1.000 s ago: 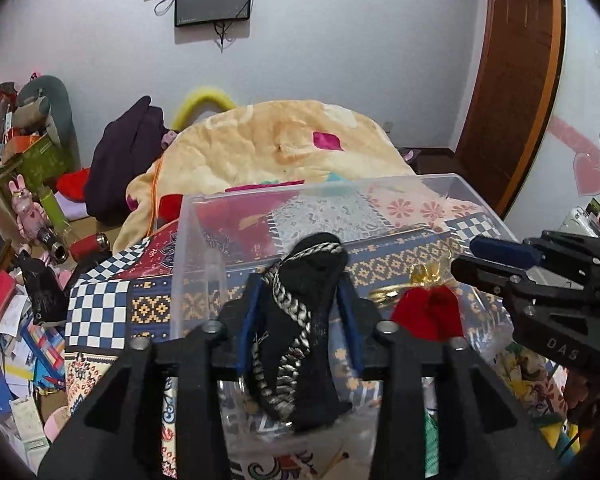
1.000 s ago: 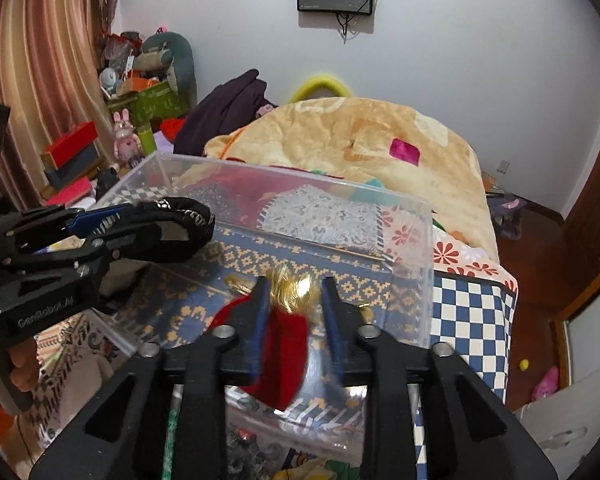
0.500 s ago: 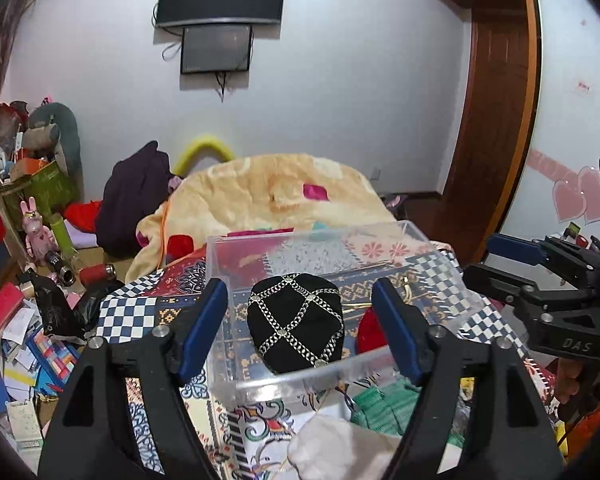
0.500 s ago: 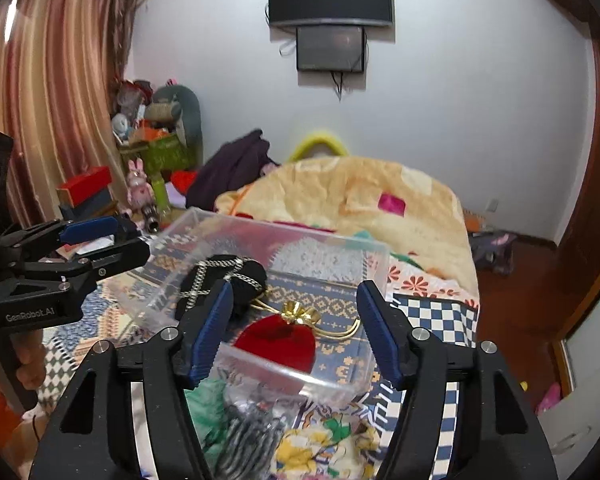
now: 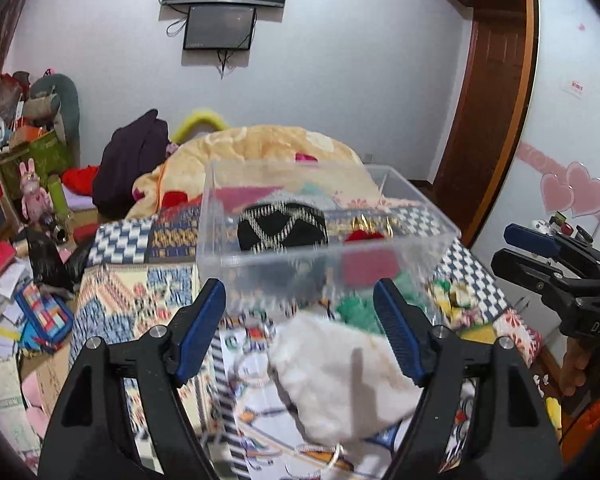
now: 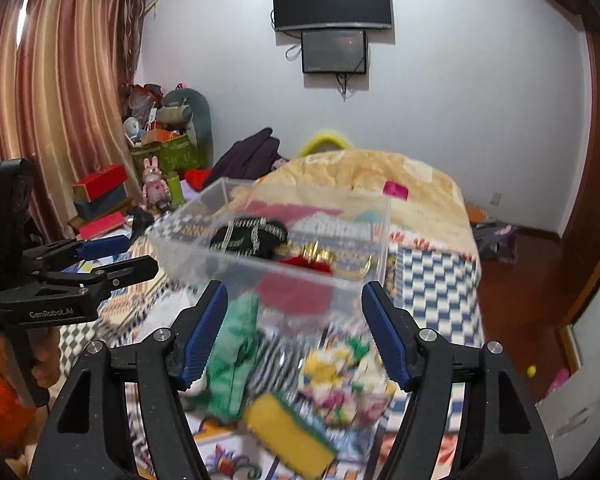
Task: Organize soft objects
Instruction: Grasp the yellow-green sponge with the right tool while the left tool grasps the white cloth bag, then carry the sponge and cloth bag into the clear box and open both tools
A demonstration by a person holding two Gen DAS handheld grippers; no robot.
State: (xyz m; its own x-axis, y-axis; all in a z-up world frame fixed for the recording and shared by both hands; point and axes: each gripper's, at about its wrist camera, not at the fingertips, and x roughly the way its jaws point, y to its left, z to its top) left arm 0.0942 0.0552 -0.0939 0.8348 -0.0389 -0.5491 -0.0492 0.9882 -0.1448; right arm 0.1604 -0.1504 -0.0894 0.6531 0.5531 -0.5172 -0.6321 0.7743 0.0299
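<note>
A clear plastic box [image 5: 420,210] [image 6: 188,248] stands on the patterned bed cover. Inside lie a black pouch with silver chains [image 5: 282,230] [image 6: 250,234] and a red pouch with gold trim [image 5: 366,236] [image 6: 310,262]. My left gripper [image 5: 300,316] is open and empty, above a white fluffy item [image 5: 340,376] in front of the box. My right gripper [image 6: 294,324] is open and empty, above a green cloth [image 6: 232,356], a floral cloth [image 6: 344,384] and a yellow sponge [image 6: 288,432]. Each gripper shows side-on in the other's view.
A beige blanket [image 5: 260,152] is heaped behind the box. Clutter, boxes and a pink rabbit toy [image 5: 34,196] fill the floor at left. A wooden door [image 5: 488,120] stands at right. Curtains [image 6: 52,100] hang at left in the right wrist view.
Both grippers opened and let go of the black pouch and the red pouch into the box. They have since drawn back and up from the box, showing the loose items before it.
</note>
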